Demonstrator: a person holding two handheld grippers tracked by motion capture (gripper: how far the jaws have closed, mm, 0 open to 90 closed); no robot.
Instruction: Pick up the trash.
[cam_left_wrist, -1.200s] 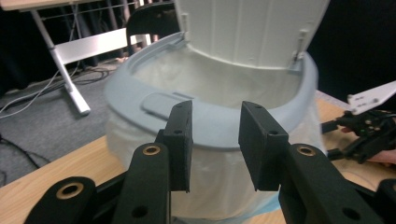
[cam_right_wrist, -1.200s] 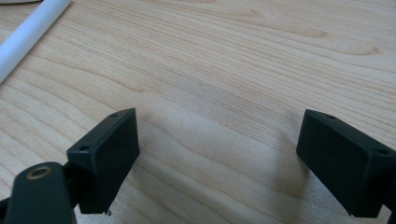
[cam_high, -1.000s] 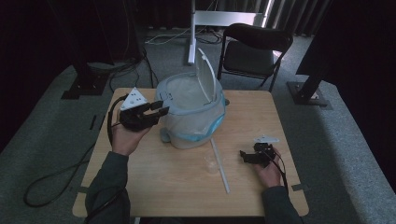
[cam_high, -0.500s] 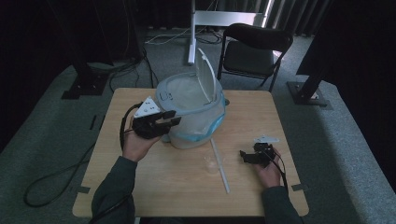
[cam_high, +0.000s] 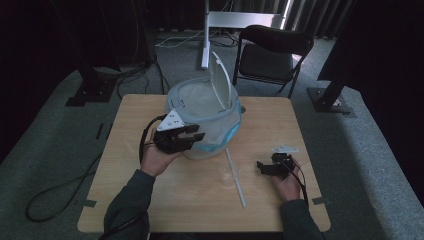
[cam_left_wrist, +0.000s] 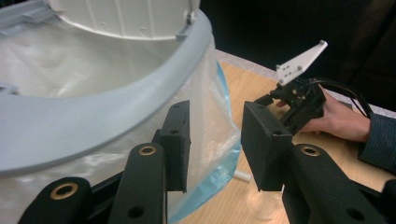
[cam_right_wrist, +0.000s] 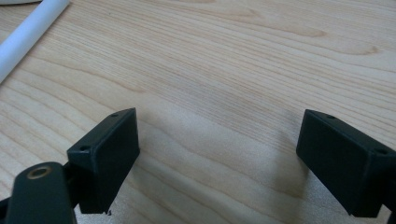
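Observation:
A pale blue-grey bin (cam_high: 205, 115) with a translucent bag liner (cam_left_wrist: 210, 112) and a raised lid (cam_high: 220, 82) stands at the back middle of the wooden table (cam_high: 150, 210). My left gripper (cam_high: 196, 138) hovers against the bin's front left side, just under its rim (cam_left_wrist: 116, 107). Its jaws are partly apart, and the bag's blue hem shows beyond the gap, not pinched. My right gripper (cam_high: 261, 167) rests low over the table at the right, with its jaws wide apart over bare wood (cam_right_wrist: 233, 70). It also shows in the left gripper view, the right gripper (cam_left_wrist: 299, 100) held in a hand.
A white tube (cam_high: 236, 179) lies on the table between the bin and my right gripper; its end, the tube (cam_right_wrist: 28, 35), reaches the right gripper view's top left. A black folding chair (cam_high: 275, 50) and a metal stand (cam_high: 205, 35) are behind the table. Cables lie on the floor at the left.
My left hand has moved right and a little down, from the bin's left side to its front wall. The right hand has kept still.

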